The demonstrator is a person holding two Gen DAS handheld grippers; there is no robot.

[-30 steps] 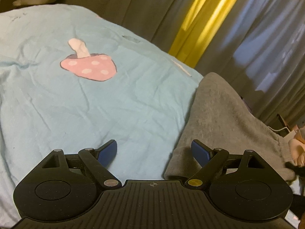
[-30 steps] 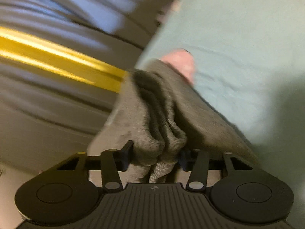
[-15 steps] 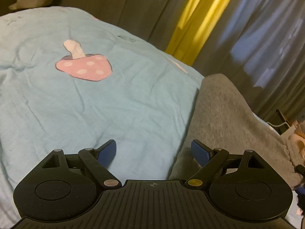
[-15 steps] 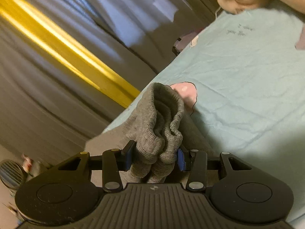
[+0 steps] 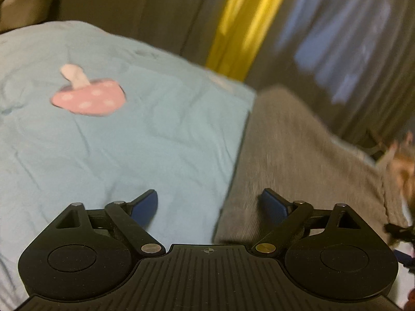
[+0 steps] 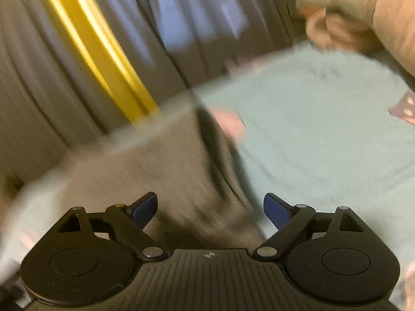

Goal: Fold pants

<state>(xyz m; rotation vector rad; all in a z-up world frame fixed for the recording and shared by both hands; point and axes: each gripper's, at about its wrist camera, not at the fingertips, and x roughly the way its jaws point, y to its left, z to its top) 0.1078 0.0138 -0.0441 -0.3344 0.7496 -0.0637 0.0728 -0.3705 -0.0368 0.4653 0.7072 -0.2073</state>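
Observation:
The grey ribbed pants (image 5: pixel 298 150) lie on the light blue bedsheet (image 5: pixel 155 134), at the right of the left wrist view. My left gripper (image 5: pixel 208 202) is open and empty, low over the sheet at the pants' left edge. In the blurred right wrist view the pants (image 6: pixel 160 171) lie flat below and left of centre. My right gripper (image 6: pixel 210 204) is open just above the cloth, with nothing between its blue pads (image 6: pixel 275 210).
A pink mushroom patch (image 5: pixel 88 98) marks the sheet to the left. Grey curtains with a yellow stripe (image 5: pixel 246 23) hang behind the bed. A beige plush toy (image 6: pixel 363 13) sits at the far corner of the bed.
My right gripper has opened and let go of the bunched pants, which now lie flat. My left gripper has stayed open and shifted slightly.

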